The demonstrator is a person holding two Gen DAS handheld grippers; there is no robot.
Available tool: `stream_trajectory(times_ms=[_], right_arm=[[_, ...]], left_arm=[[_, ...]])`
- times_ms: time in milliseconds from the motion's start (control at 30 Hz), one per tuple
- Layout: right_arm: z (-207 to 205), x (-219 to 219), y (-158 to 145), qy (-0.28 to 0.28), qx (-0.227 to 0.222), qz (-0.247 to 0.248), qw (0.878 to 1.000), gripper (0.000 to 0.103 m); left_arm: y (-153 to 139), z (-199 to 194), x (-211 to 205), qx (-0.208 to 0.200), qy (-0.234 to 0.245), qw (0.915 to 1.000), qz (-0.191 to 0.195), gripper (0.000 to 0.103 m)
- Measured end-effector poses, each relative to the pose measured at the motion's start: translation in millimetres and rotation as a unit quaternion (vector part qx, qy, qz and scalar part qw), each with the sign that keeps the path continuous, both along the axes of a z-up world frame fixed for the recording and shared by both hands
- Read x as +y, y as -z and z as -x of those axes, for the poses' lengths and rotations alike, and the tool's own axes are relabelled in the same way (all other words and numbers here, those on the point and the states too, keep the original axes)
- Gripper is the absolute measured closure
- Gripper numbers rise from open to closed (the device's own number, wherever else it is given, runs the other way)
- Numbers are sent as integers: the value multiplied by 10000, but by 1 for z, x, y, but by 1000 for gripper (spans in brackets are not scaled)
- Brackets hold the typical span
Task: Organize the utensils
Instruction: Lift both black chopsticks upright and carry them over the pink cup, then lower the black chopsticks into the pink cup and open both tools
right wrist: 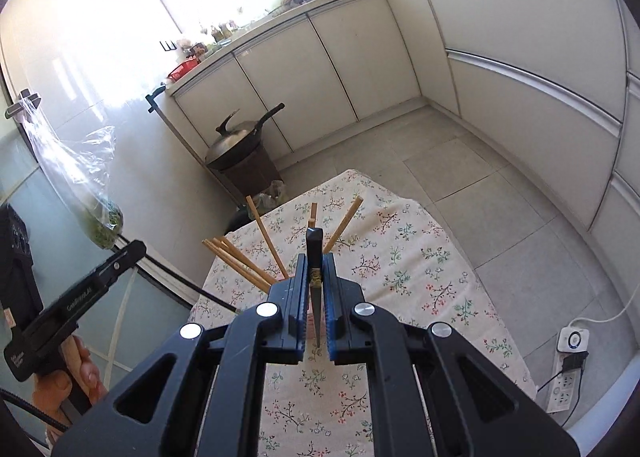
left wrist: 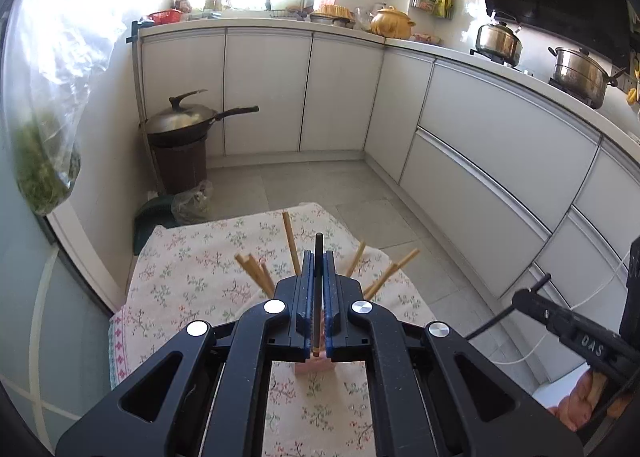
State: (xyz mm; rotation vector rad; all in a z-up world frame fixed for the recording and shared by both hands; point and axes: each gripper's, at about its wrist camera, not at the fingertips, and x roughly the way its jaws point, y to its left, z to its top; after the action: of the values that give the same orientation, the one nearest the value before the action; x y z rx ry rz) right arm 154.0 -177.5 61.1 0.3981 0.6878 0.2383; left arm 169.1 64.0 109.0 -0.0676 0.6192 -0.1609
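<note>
My left gripper [left wrist: 319, 269] is shut on a black chopstick [left wrist: 318, 253] that stands upright between the blue pads. My right gripper [right wrist: 315, 269] is shut on another black chopstick [right wrist: 314, 245] with a gold pattern. Both hover above a pink holder [left wrist: 316, 364] on the floral tablecloth [left wrist: 192, 281]. Several wooden chopsticks [left wrist: 291, 243] stand fanned out in the holder; they also show in the right wrist view [right wrist: 264, 237]. The holder is mostly hidden behind the grippers.
The small table ends just beyond the chopsticks [right wrist: 360, 177]. A covered wok [left wrist: 184, 121] sits on a brown bin by the wall. White cabinets [left wrist: 480, 129] run along the back and right. A power strip [right wrist: 566, 389] lies on the floor at right.
</note>
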Motion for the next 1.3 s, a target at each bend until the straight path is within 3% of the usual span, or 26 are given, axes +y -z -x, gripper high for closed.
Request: stream_trajectory(times_ms=[233, 333, 400, 500, 567, 633, 800, 1300], right_arm=[[-11, -3, 3, 32, 73, 8, 10000, 96], [-13, -5, 4, 68, 87, 16, 9999, 96], [-13, -4, 4, 71, 116, -3, 9999, 96], [-13, -1, 1, 50, 112, 15, 9999, 96], [-12, 3, -1, 40, 95, 9, 9999, 96], [-11, 5, -3, 28, 85, -14, 10000, 96], [-10, 17, -12, 11, 1, -32, 10000, 96], [-62, 72, -13, 110, -77, 180, 9997, 96]], left_arm=[[14, -28, -6, 205, -44, 9998, -25, 99], [38, -45, -4, 582, -119, 9982, -69, 98], [54, -48, 4, 801, -107, 9965, 192, 97], [55, -40, 19, 735, -316, 9963, 325, 86], [50, -31, 24, 622, -392, 9970, 224, 65], [45, -23, 23, 499, -497, 9975, 49, 56], [47, -10, 22, 416, -620, 9970, -218, 47], [35, 4, 73, 77, -1425, 9897, -115, 24]])
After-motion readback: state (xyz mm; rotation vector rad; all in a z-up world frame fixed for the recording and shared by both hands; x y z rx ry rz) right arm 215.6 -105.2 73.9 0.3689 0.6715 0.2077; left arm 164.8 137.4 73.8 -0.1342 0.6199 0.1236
